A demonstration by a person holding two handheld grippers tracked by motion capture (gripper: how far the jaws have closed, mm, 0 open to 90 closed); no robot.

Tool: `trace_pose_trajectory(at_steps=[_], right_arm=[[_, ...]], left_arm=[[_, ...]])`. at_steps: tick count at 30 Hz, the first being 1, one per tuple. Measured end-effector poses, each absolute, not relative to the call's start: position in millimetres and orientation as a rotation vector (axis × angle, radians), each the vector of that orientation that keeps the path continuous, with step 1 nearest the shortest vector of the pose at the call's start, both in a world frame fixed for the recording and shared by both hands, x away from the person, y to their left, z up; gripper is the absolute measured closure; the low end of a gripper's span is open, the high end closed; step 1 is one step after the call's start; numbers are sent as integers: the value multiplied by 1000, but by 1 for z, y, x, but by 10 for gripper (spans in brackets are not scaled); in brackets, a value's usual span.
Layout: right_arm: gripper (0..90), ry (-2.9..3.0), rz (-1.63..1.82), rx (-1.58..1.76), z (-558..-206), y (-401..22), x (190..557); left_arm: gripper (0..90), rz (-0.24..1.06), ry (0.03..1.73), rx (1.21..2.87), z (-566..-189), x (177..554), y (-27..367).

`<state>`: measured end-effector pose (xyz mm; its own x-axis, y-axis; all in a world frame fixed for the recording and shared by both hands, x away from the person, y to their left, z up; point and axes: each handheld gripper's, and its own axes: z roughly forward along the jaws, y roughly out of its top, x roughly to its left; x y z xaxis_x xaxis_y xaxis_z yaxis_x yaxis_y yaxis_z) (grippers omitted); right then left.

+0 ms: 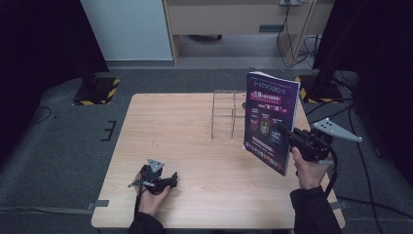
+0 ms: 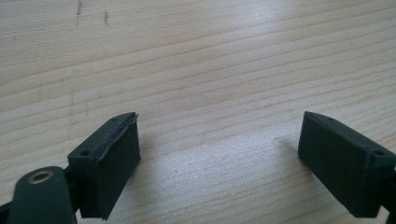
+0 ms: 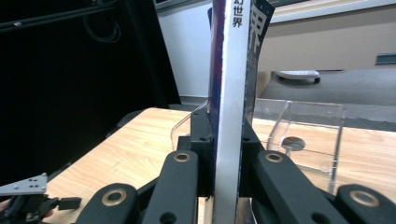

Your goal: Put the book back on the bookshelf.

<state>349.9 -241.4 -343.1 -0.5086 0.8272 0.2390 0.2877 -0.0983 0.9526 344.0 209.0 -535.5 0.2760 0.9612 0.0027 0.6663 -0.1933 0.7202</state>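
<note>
Right hand-held gripper (image 1: 287, 132): jaws pressed on a book (image 1: 271, 120), one pad on each cover, gripping near its lower right edge. The right gripper view looks straight along the silver spine (image 3: 229, 116), which stands upright between the two pads.

Book: purple cover, held upright and clear of the surface (image 1: 195, 141), over its right part. The bottom corner hangs above the wood near the right edge; the top edge reaches past the far edge in the high view.

Stand (image 1: 225, 113): clear acrylic, slotted, on the far part of the surface, just left of the book and close behind it. In the right gripper view its clear walls (image 3: 310, 135) show on both sides of the spine.

Left hand-held gripper (image 1: 163, 183): jaws spread wide, nothing between them. It rests low at the near left part of the surface, held by the left hand (image 1: 151, 197). The left gripper view shows both black pads (image 2: 114, 161) apart over bare wood grain.

Open room: the middle and left of the surface lie bare from near edge to far edge. The two grippers are well apart. The tightest spot is between book and stand.

Surroundings: grey carpet (image 1: 63, 141) on all sides; a black post base with yellow-black tape (image 1: 97, 90) off the far left corner, another (image 1: 316, 90) off the far right corner, behind the book.
</note>
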Motion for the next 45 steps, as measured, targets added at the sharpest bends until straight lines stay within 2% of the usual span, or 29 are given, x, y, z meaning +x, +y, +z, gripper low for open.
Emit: trace_pose_trajectory(at_steps=[23, 45], right_arm=[[830, 1658, 1564, 1277, -339, -269, 364], [830, 1586, 1489, 1315, -352, -266, 398]], left_arm=[[115, 623, 1459, 1941, -536, 344, 209], [115, 623, 1459, 1941, -536, 344, 209]])
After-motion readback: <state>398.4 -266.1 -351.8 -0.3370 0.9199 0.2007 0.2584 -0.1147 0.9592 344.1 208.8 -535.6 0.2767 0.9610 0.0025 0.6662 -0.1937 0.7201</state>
